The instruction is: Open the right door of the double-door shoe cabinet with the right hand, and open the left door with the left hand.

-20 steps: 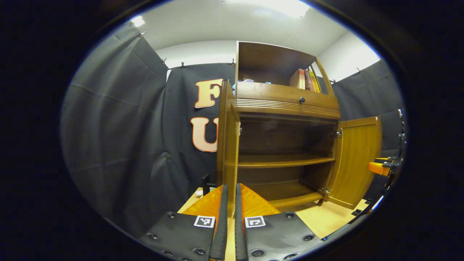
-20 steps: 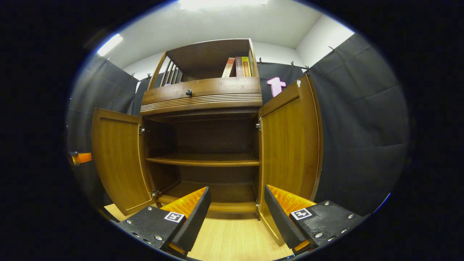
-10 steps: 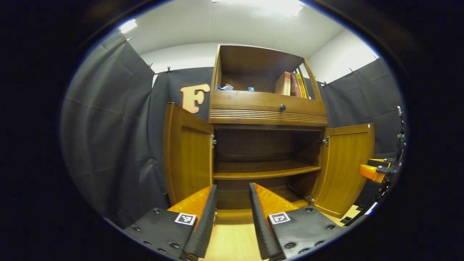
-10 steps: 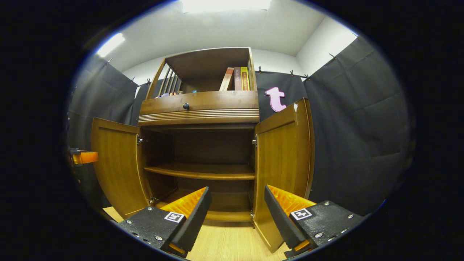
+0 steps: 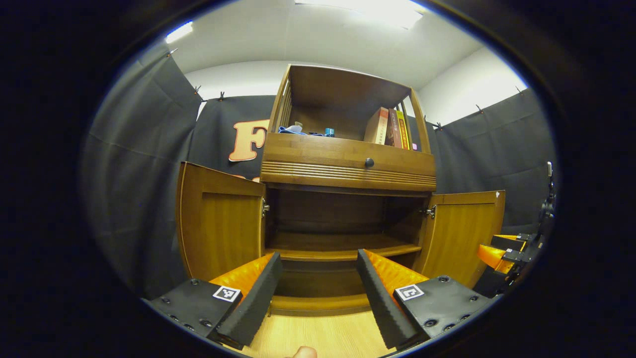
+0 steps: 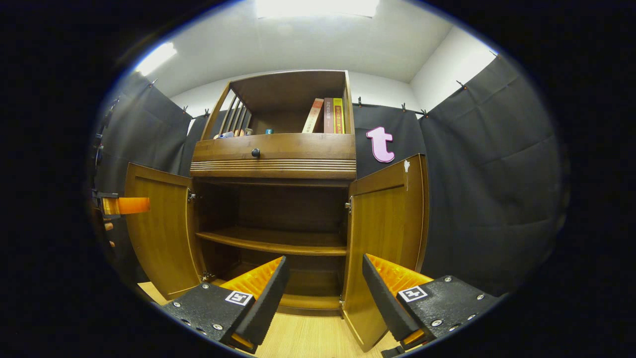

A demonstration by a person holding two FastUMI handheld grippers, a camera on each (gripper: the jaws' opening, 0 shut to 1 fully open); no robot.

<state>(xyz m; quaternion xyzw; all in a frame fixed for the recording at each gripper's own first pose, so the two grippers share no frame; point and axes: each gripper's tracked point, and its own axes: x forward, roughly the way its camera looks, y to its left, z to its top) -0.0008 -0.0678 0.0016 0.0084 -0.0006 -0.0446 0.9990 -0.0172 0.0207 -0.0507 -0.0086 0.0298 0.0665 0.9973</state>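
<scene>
The wooden shoe cabinet [image 5: 348,169] stands with both doors swung wide. In the left gripper view, the left door [image 5: 218,226] and right door [image 5: 462,238] flank dark, bare shelves. My left gripper [image 5: 318,254] is open, back from the cabinet and centred on its opening, holding nothing. In the right gripper view, my right gripper [image 6: 325,258] is open too, in front of the inner edge of the right door [image 6: 385,233]; the left door [image 6: 159,228] hangs at the far left. Neither gripper touches a door.
A drawer with a dark knob [image 6: 255,152] sits above the doors, with books [image 6: 328,115] and small items on the top shelf. The other gripper [image 5: 502,251] appears at the right edge. Light wood floor [image 6: 308,338] lies below. Black cloth walls surround the cabinet.
My left gripper let go of the left door's edge, opened wide and drew back to face the cabinet's middle. The right gripper backed off a little, still open.
</scene>
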